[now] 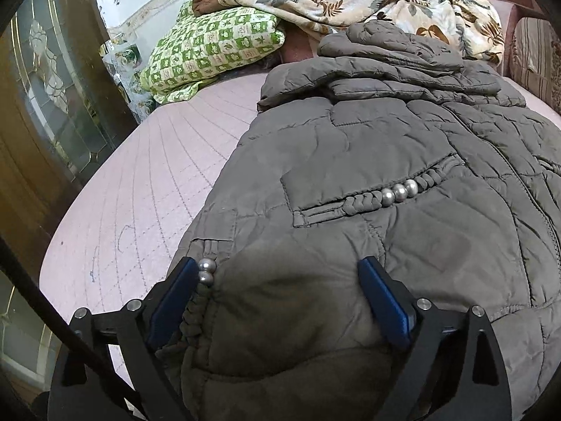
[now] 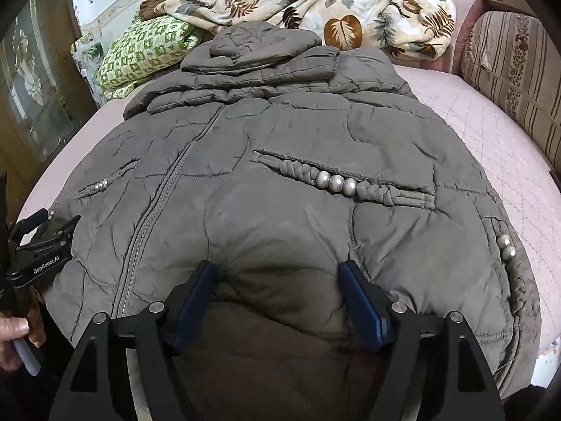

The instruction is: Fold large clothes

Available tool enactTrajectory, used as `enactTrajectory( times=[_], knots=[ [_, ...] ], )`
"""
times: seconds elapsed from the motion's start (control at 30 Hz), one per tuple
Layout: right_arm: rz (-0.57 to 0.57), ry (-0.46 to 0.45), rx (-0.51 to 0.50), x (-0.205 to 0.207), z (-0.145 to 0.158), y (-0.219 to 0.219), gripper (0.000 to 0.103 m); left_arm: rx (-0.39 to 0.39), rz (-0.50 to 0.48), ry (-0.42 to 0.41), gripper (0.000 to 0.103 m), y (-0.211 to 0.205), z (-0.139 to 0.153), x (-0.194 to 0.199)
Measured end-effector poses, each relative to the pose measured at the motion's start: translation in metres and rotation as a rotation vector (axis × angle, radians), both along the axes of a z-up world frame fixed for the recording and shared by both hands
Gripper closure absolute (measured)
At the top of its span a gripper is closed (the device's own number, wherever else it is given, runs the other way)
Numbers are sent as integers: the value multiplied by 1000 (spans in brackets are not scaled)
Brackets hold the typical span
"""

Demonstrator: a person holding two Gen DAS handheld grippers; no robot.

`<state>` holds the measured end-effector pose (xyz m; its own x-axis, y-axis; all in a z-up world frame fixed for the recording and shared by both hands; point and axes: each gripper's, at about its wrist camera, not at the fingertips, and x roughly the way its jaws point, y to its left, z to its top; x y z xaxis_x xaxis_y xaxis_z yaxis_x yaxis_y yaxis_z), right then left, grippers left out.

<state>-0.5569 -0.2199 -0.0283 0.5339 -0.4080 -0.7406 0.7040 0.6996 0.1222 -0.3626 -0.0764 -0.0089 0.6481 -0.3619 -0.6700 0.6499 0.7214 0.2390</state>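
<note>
A grey-brown quilted puffer jacket [image 1: 403,147] lies front-up on the pink bed sheet [image 1: 140,182], hood toward the pillows, zipper closed, braided pockets with silver beads. My left gripper [image 1: 277,270] is open, its blue pads astride the jacket's bottom hem near the left corner. My right gripper [image 2: 277,273] is open too, its pads astride a bulge of the hem right of the zipper [image 2: 154,203] on the jacket [image 2: 280,133]. The left gripper also shows at the left edge of the right wrist view [image 2: 52,221].
A green checked pillow [image 1: 210,49] and a leaf-print blanket [image 2: 315,3] lie at the head of the bed. A striped cushion [image 2: 515,66] is at the right. A wooden glass door [image 1: 42,98] stands left. The sheet [image 2: 491,133] shows bare right of the jacket.
</note>
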Motion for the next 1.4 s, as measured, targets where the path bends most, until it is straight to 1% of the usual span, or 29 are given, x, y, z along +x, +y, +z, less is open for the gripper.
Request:
enactTrajectory(
  times=[0.1, 0.17, 0.33, 0.47, 0.67, 0.73, 0.77, 0.83, 0.9, 0.93, 1.0, 1.03, 1.1, 1.17, 1.27, 1.4],
  knots=[
    [9, 9, -5, 5, -1, 2, 16, -32, 18, 47, 5, 4, -1, 7],
    [22, 21, -30, 6, -2, 5, 16, -50, 27, 70, 4, 6, -2, 10],
    [43, -14, -47, 1, -4, 6, 15, -53, 18, 46, 4, 6, -4, 7],
    [55, -20, -58, 0, -5, 6, 14, -60, 17, 51, 4, 7, -3, 9],
    [72, -48, -31, -8, 1, 5, 14, -76, -3, 53, 4, 13, -1, 7],
    [72, -92, -10, -18, 9, 4, 14, -70, -21, 65, 4, 18, 5, 4],
    [66, -118, -4, -24, 14, 2, 14, -82, -34, 73, 4, 23, 11, 3],
    [34, -218, 6, -47, 30, -4, 14, -135, -42, 75, 4, 39, 24, 0],
    [-25, -290, -9, -73, 45, -13, 14, -189, -32, 80, 4, 58, 34, 1],
    [-59, -306, -21, -85, 50, -17, 14, -211, -14, 88, 4, 69, 37, 5],
    [-153, -321, -29, -115, 54, -32, 14, -243, 36, 126, 4, 88, 36, 17],
    [-207, -322, -9, -129, 52, -41, 14, -255, 61, 151, 4, 94, 34, 23],
    [-308, -351, 62, -152, 42, -56, 14, -298, 117, 233, 4, 105, 28, 41],
    [-380, -403, 144, -170, 30, -66, 14, -311, 151, 271, 7, 112, 21, 51],
    [-428, -431, 219, -183, 17, -76, 14, -331, 164, 325, 7, 119, 12, 58],
    [-447, -465, 298, -190, 3, -80, 14, -377, 162, 474, 7, 123, -7, 65]
  ],
)
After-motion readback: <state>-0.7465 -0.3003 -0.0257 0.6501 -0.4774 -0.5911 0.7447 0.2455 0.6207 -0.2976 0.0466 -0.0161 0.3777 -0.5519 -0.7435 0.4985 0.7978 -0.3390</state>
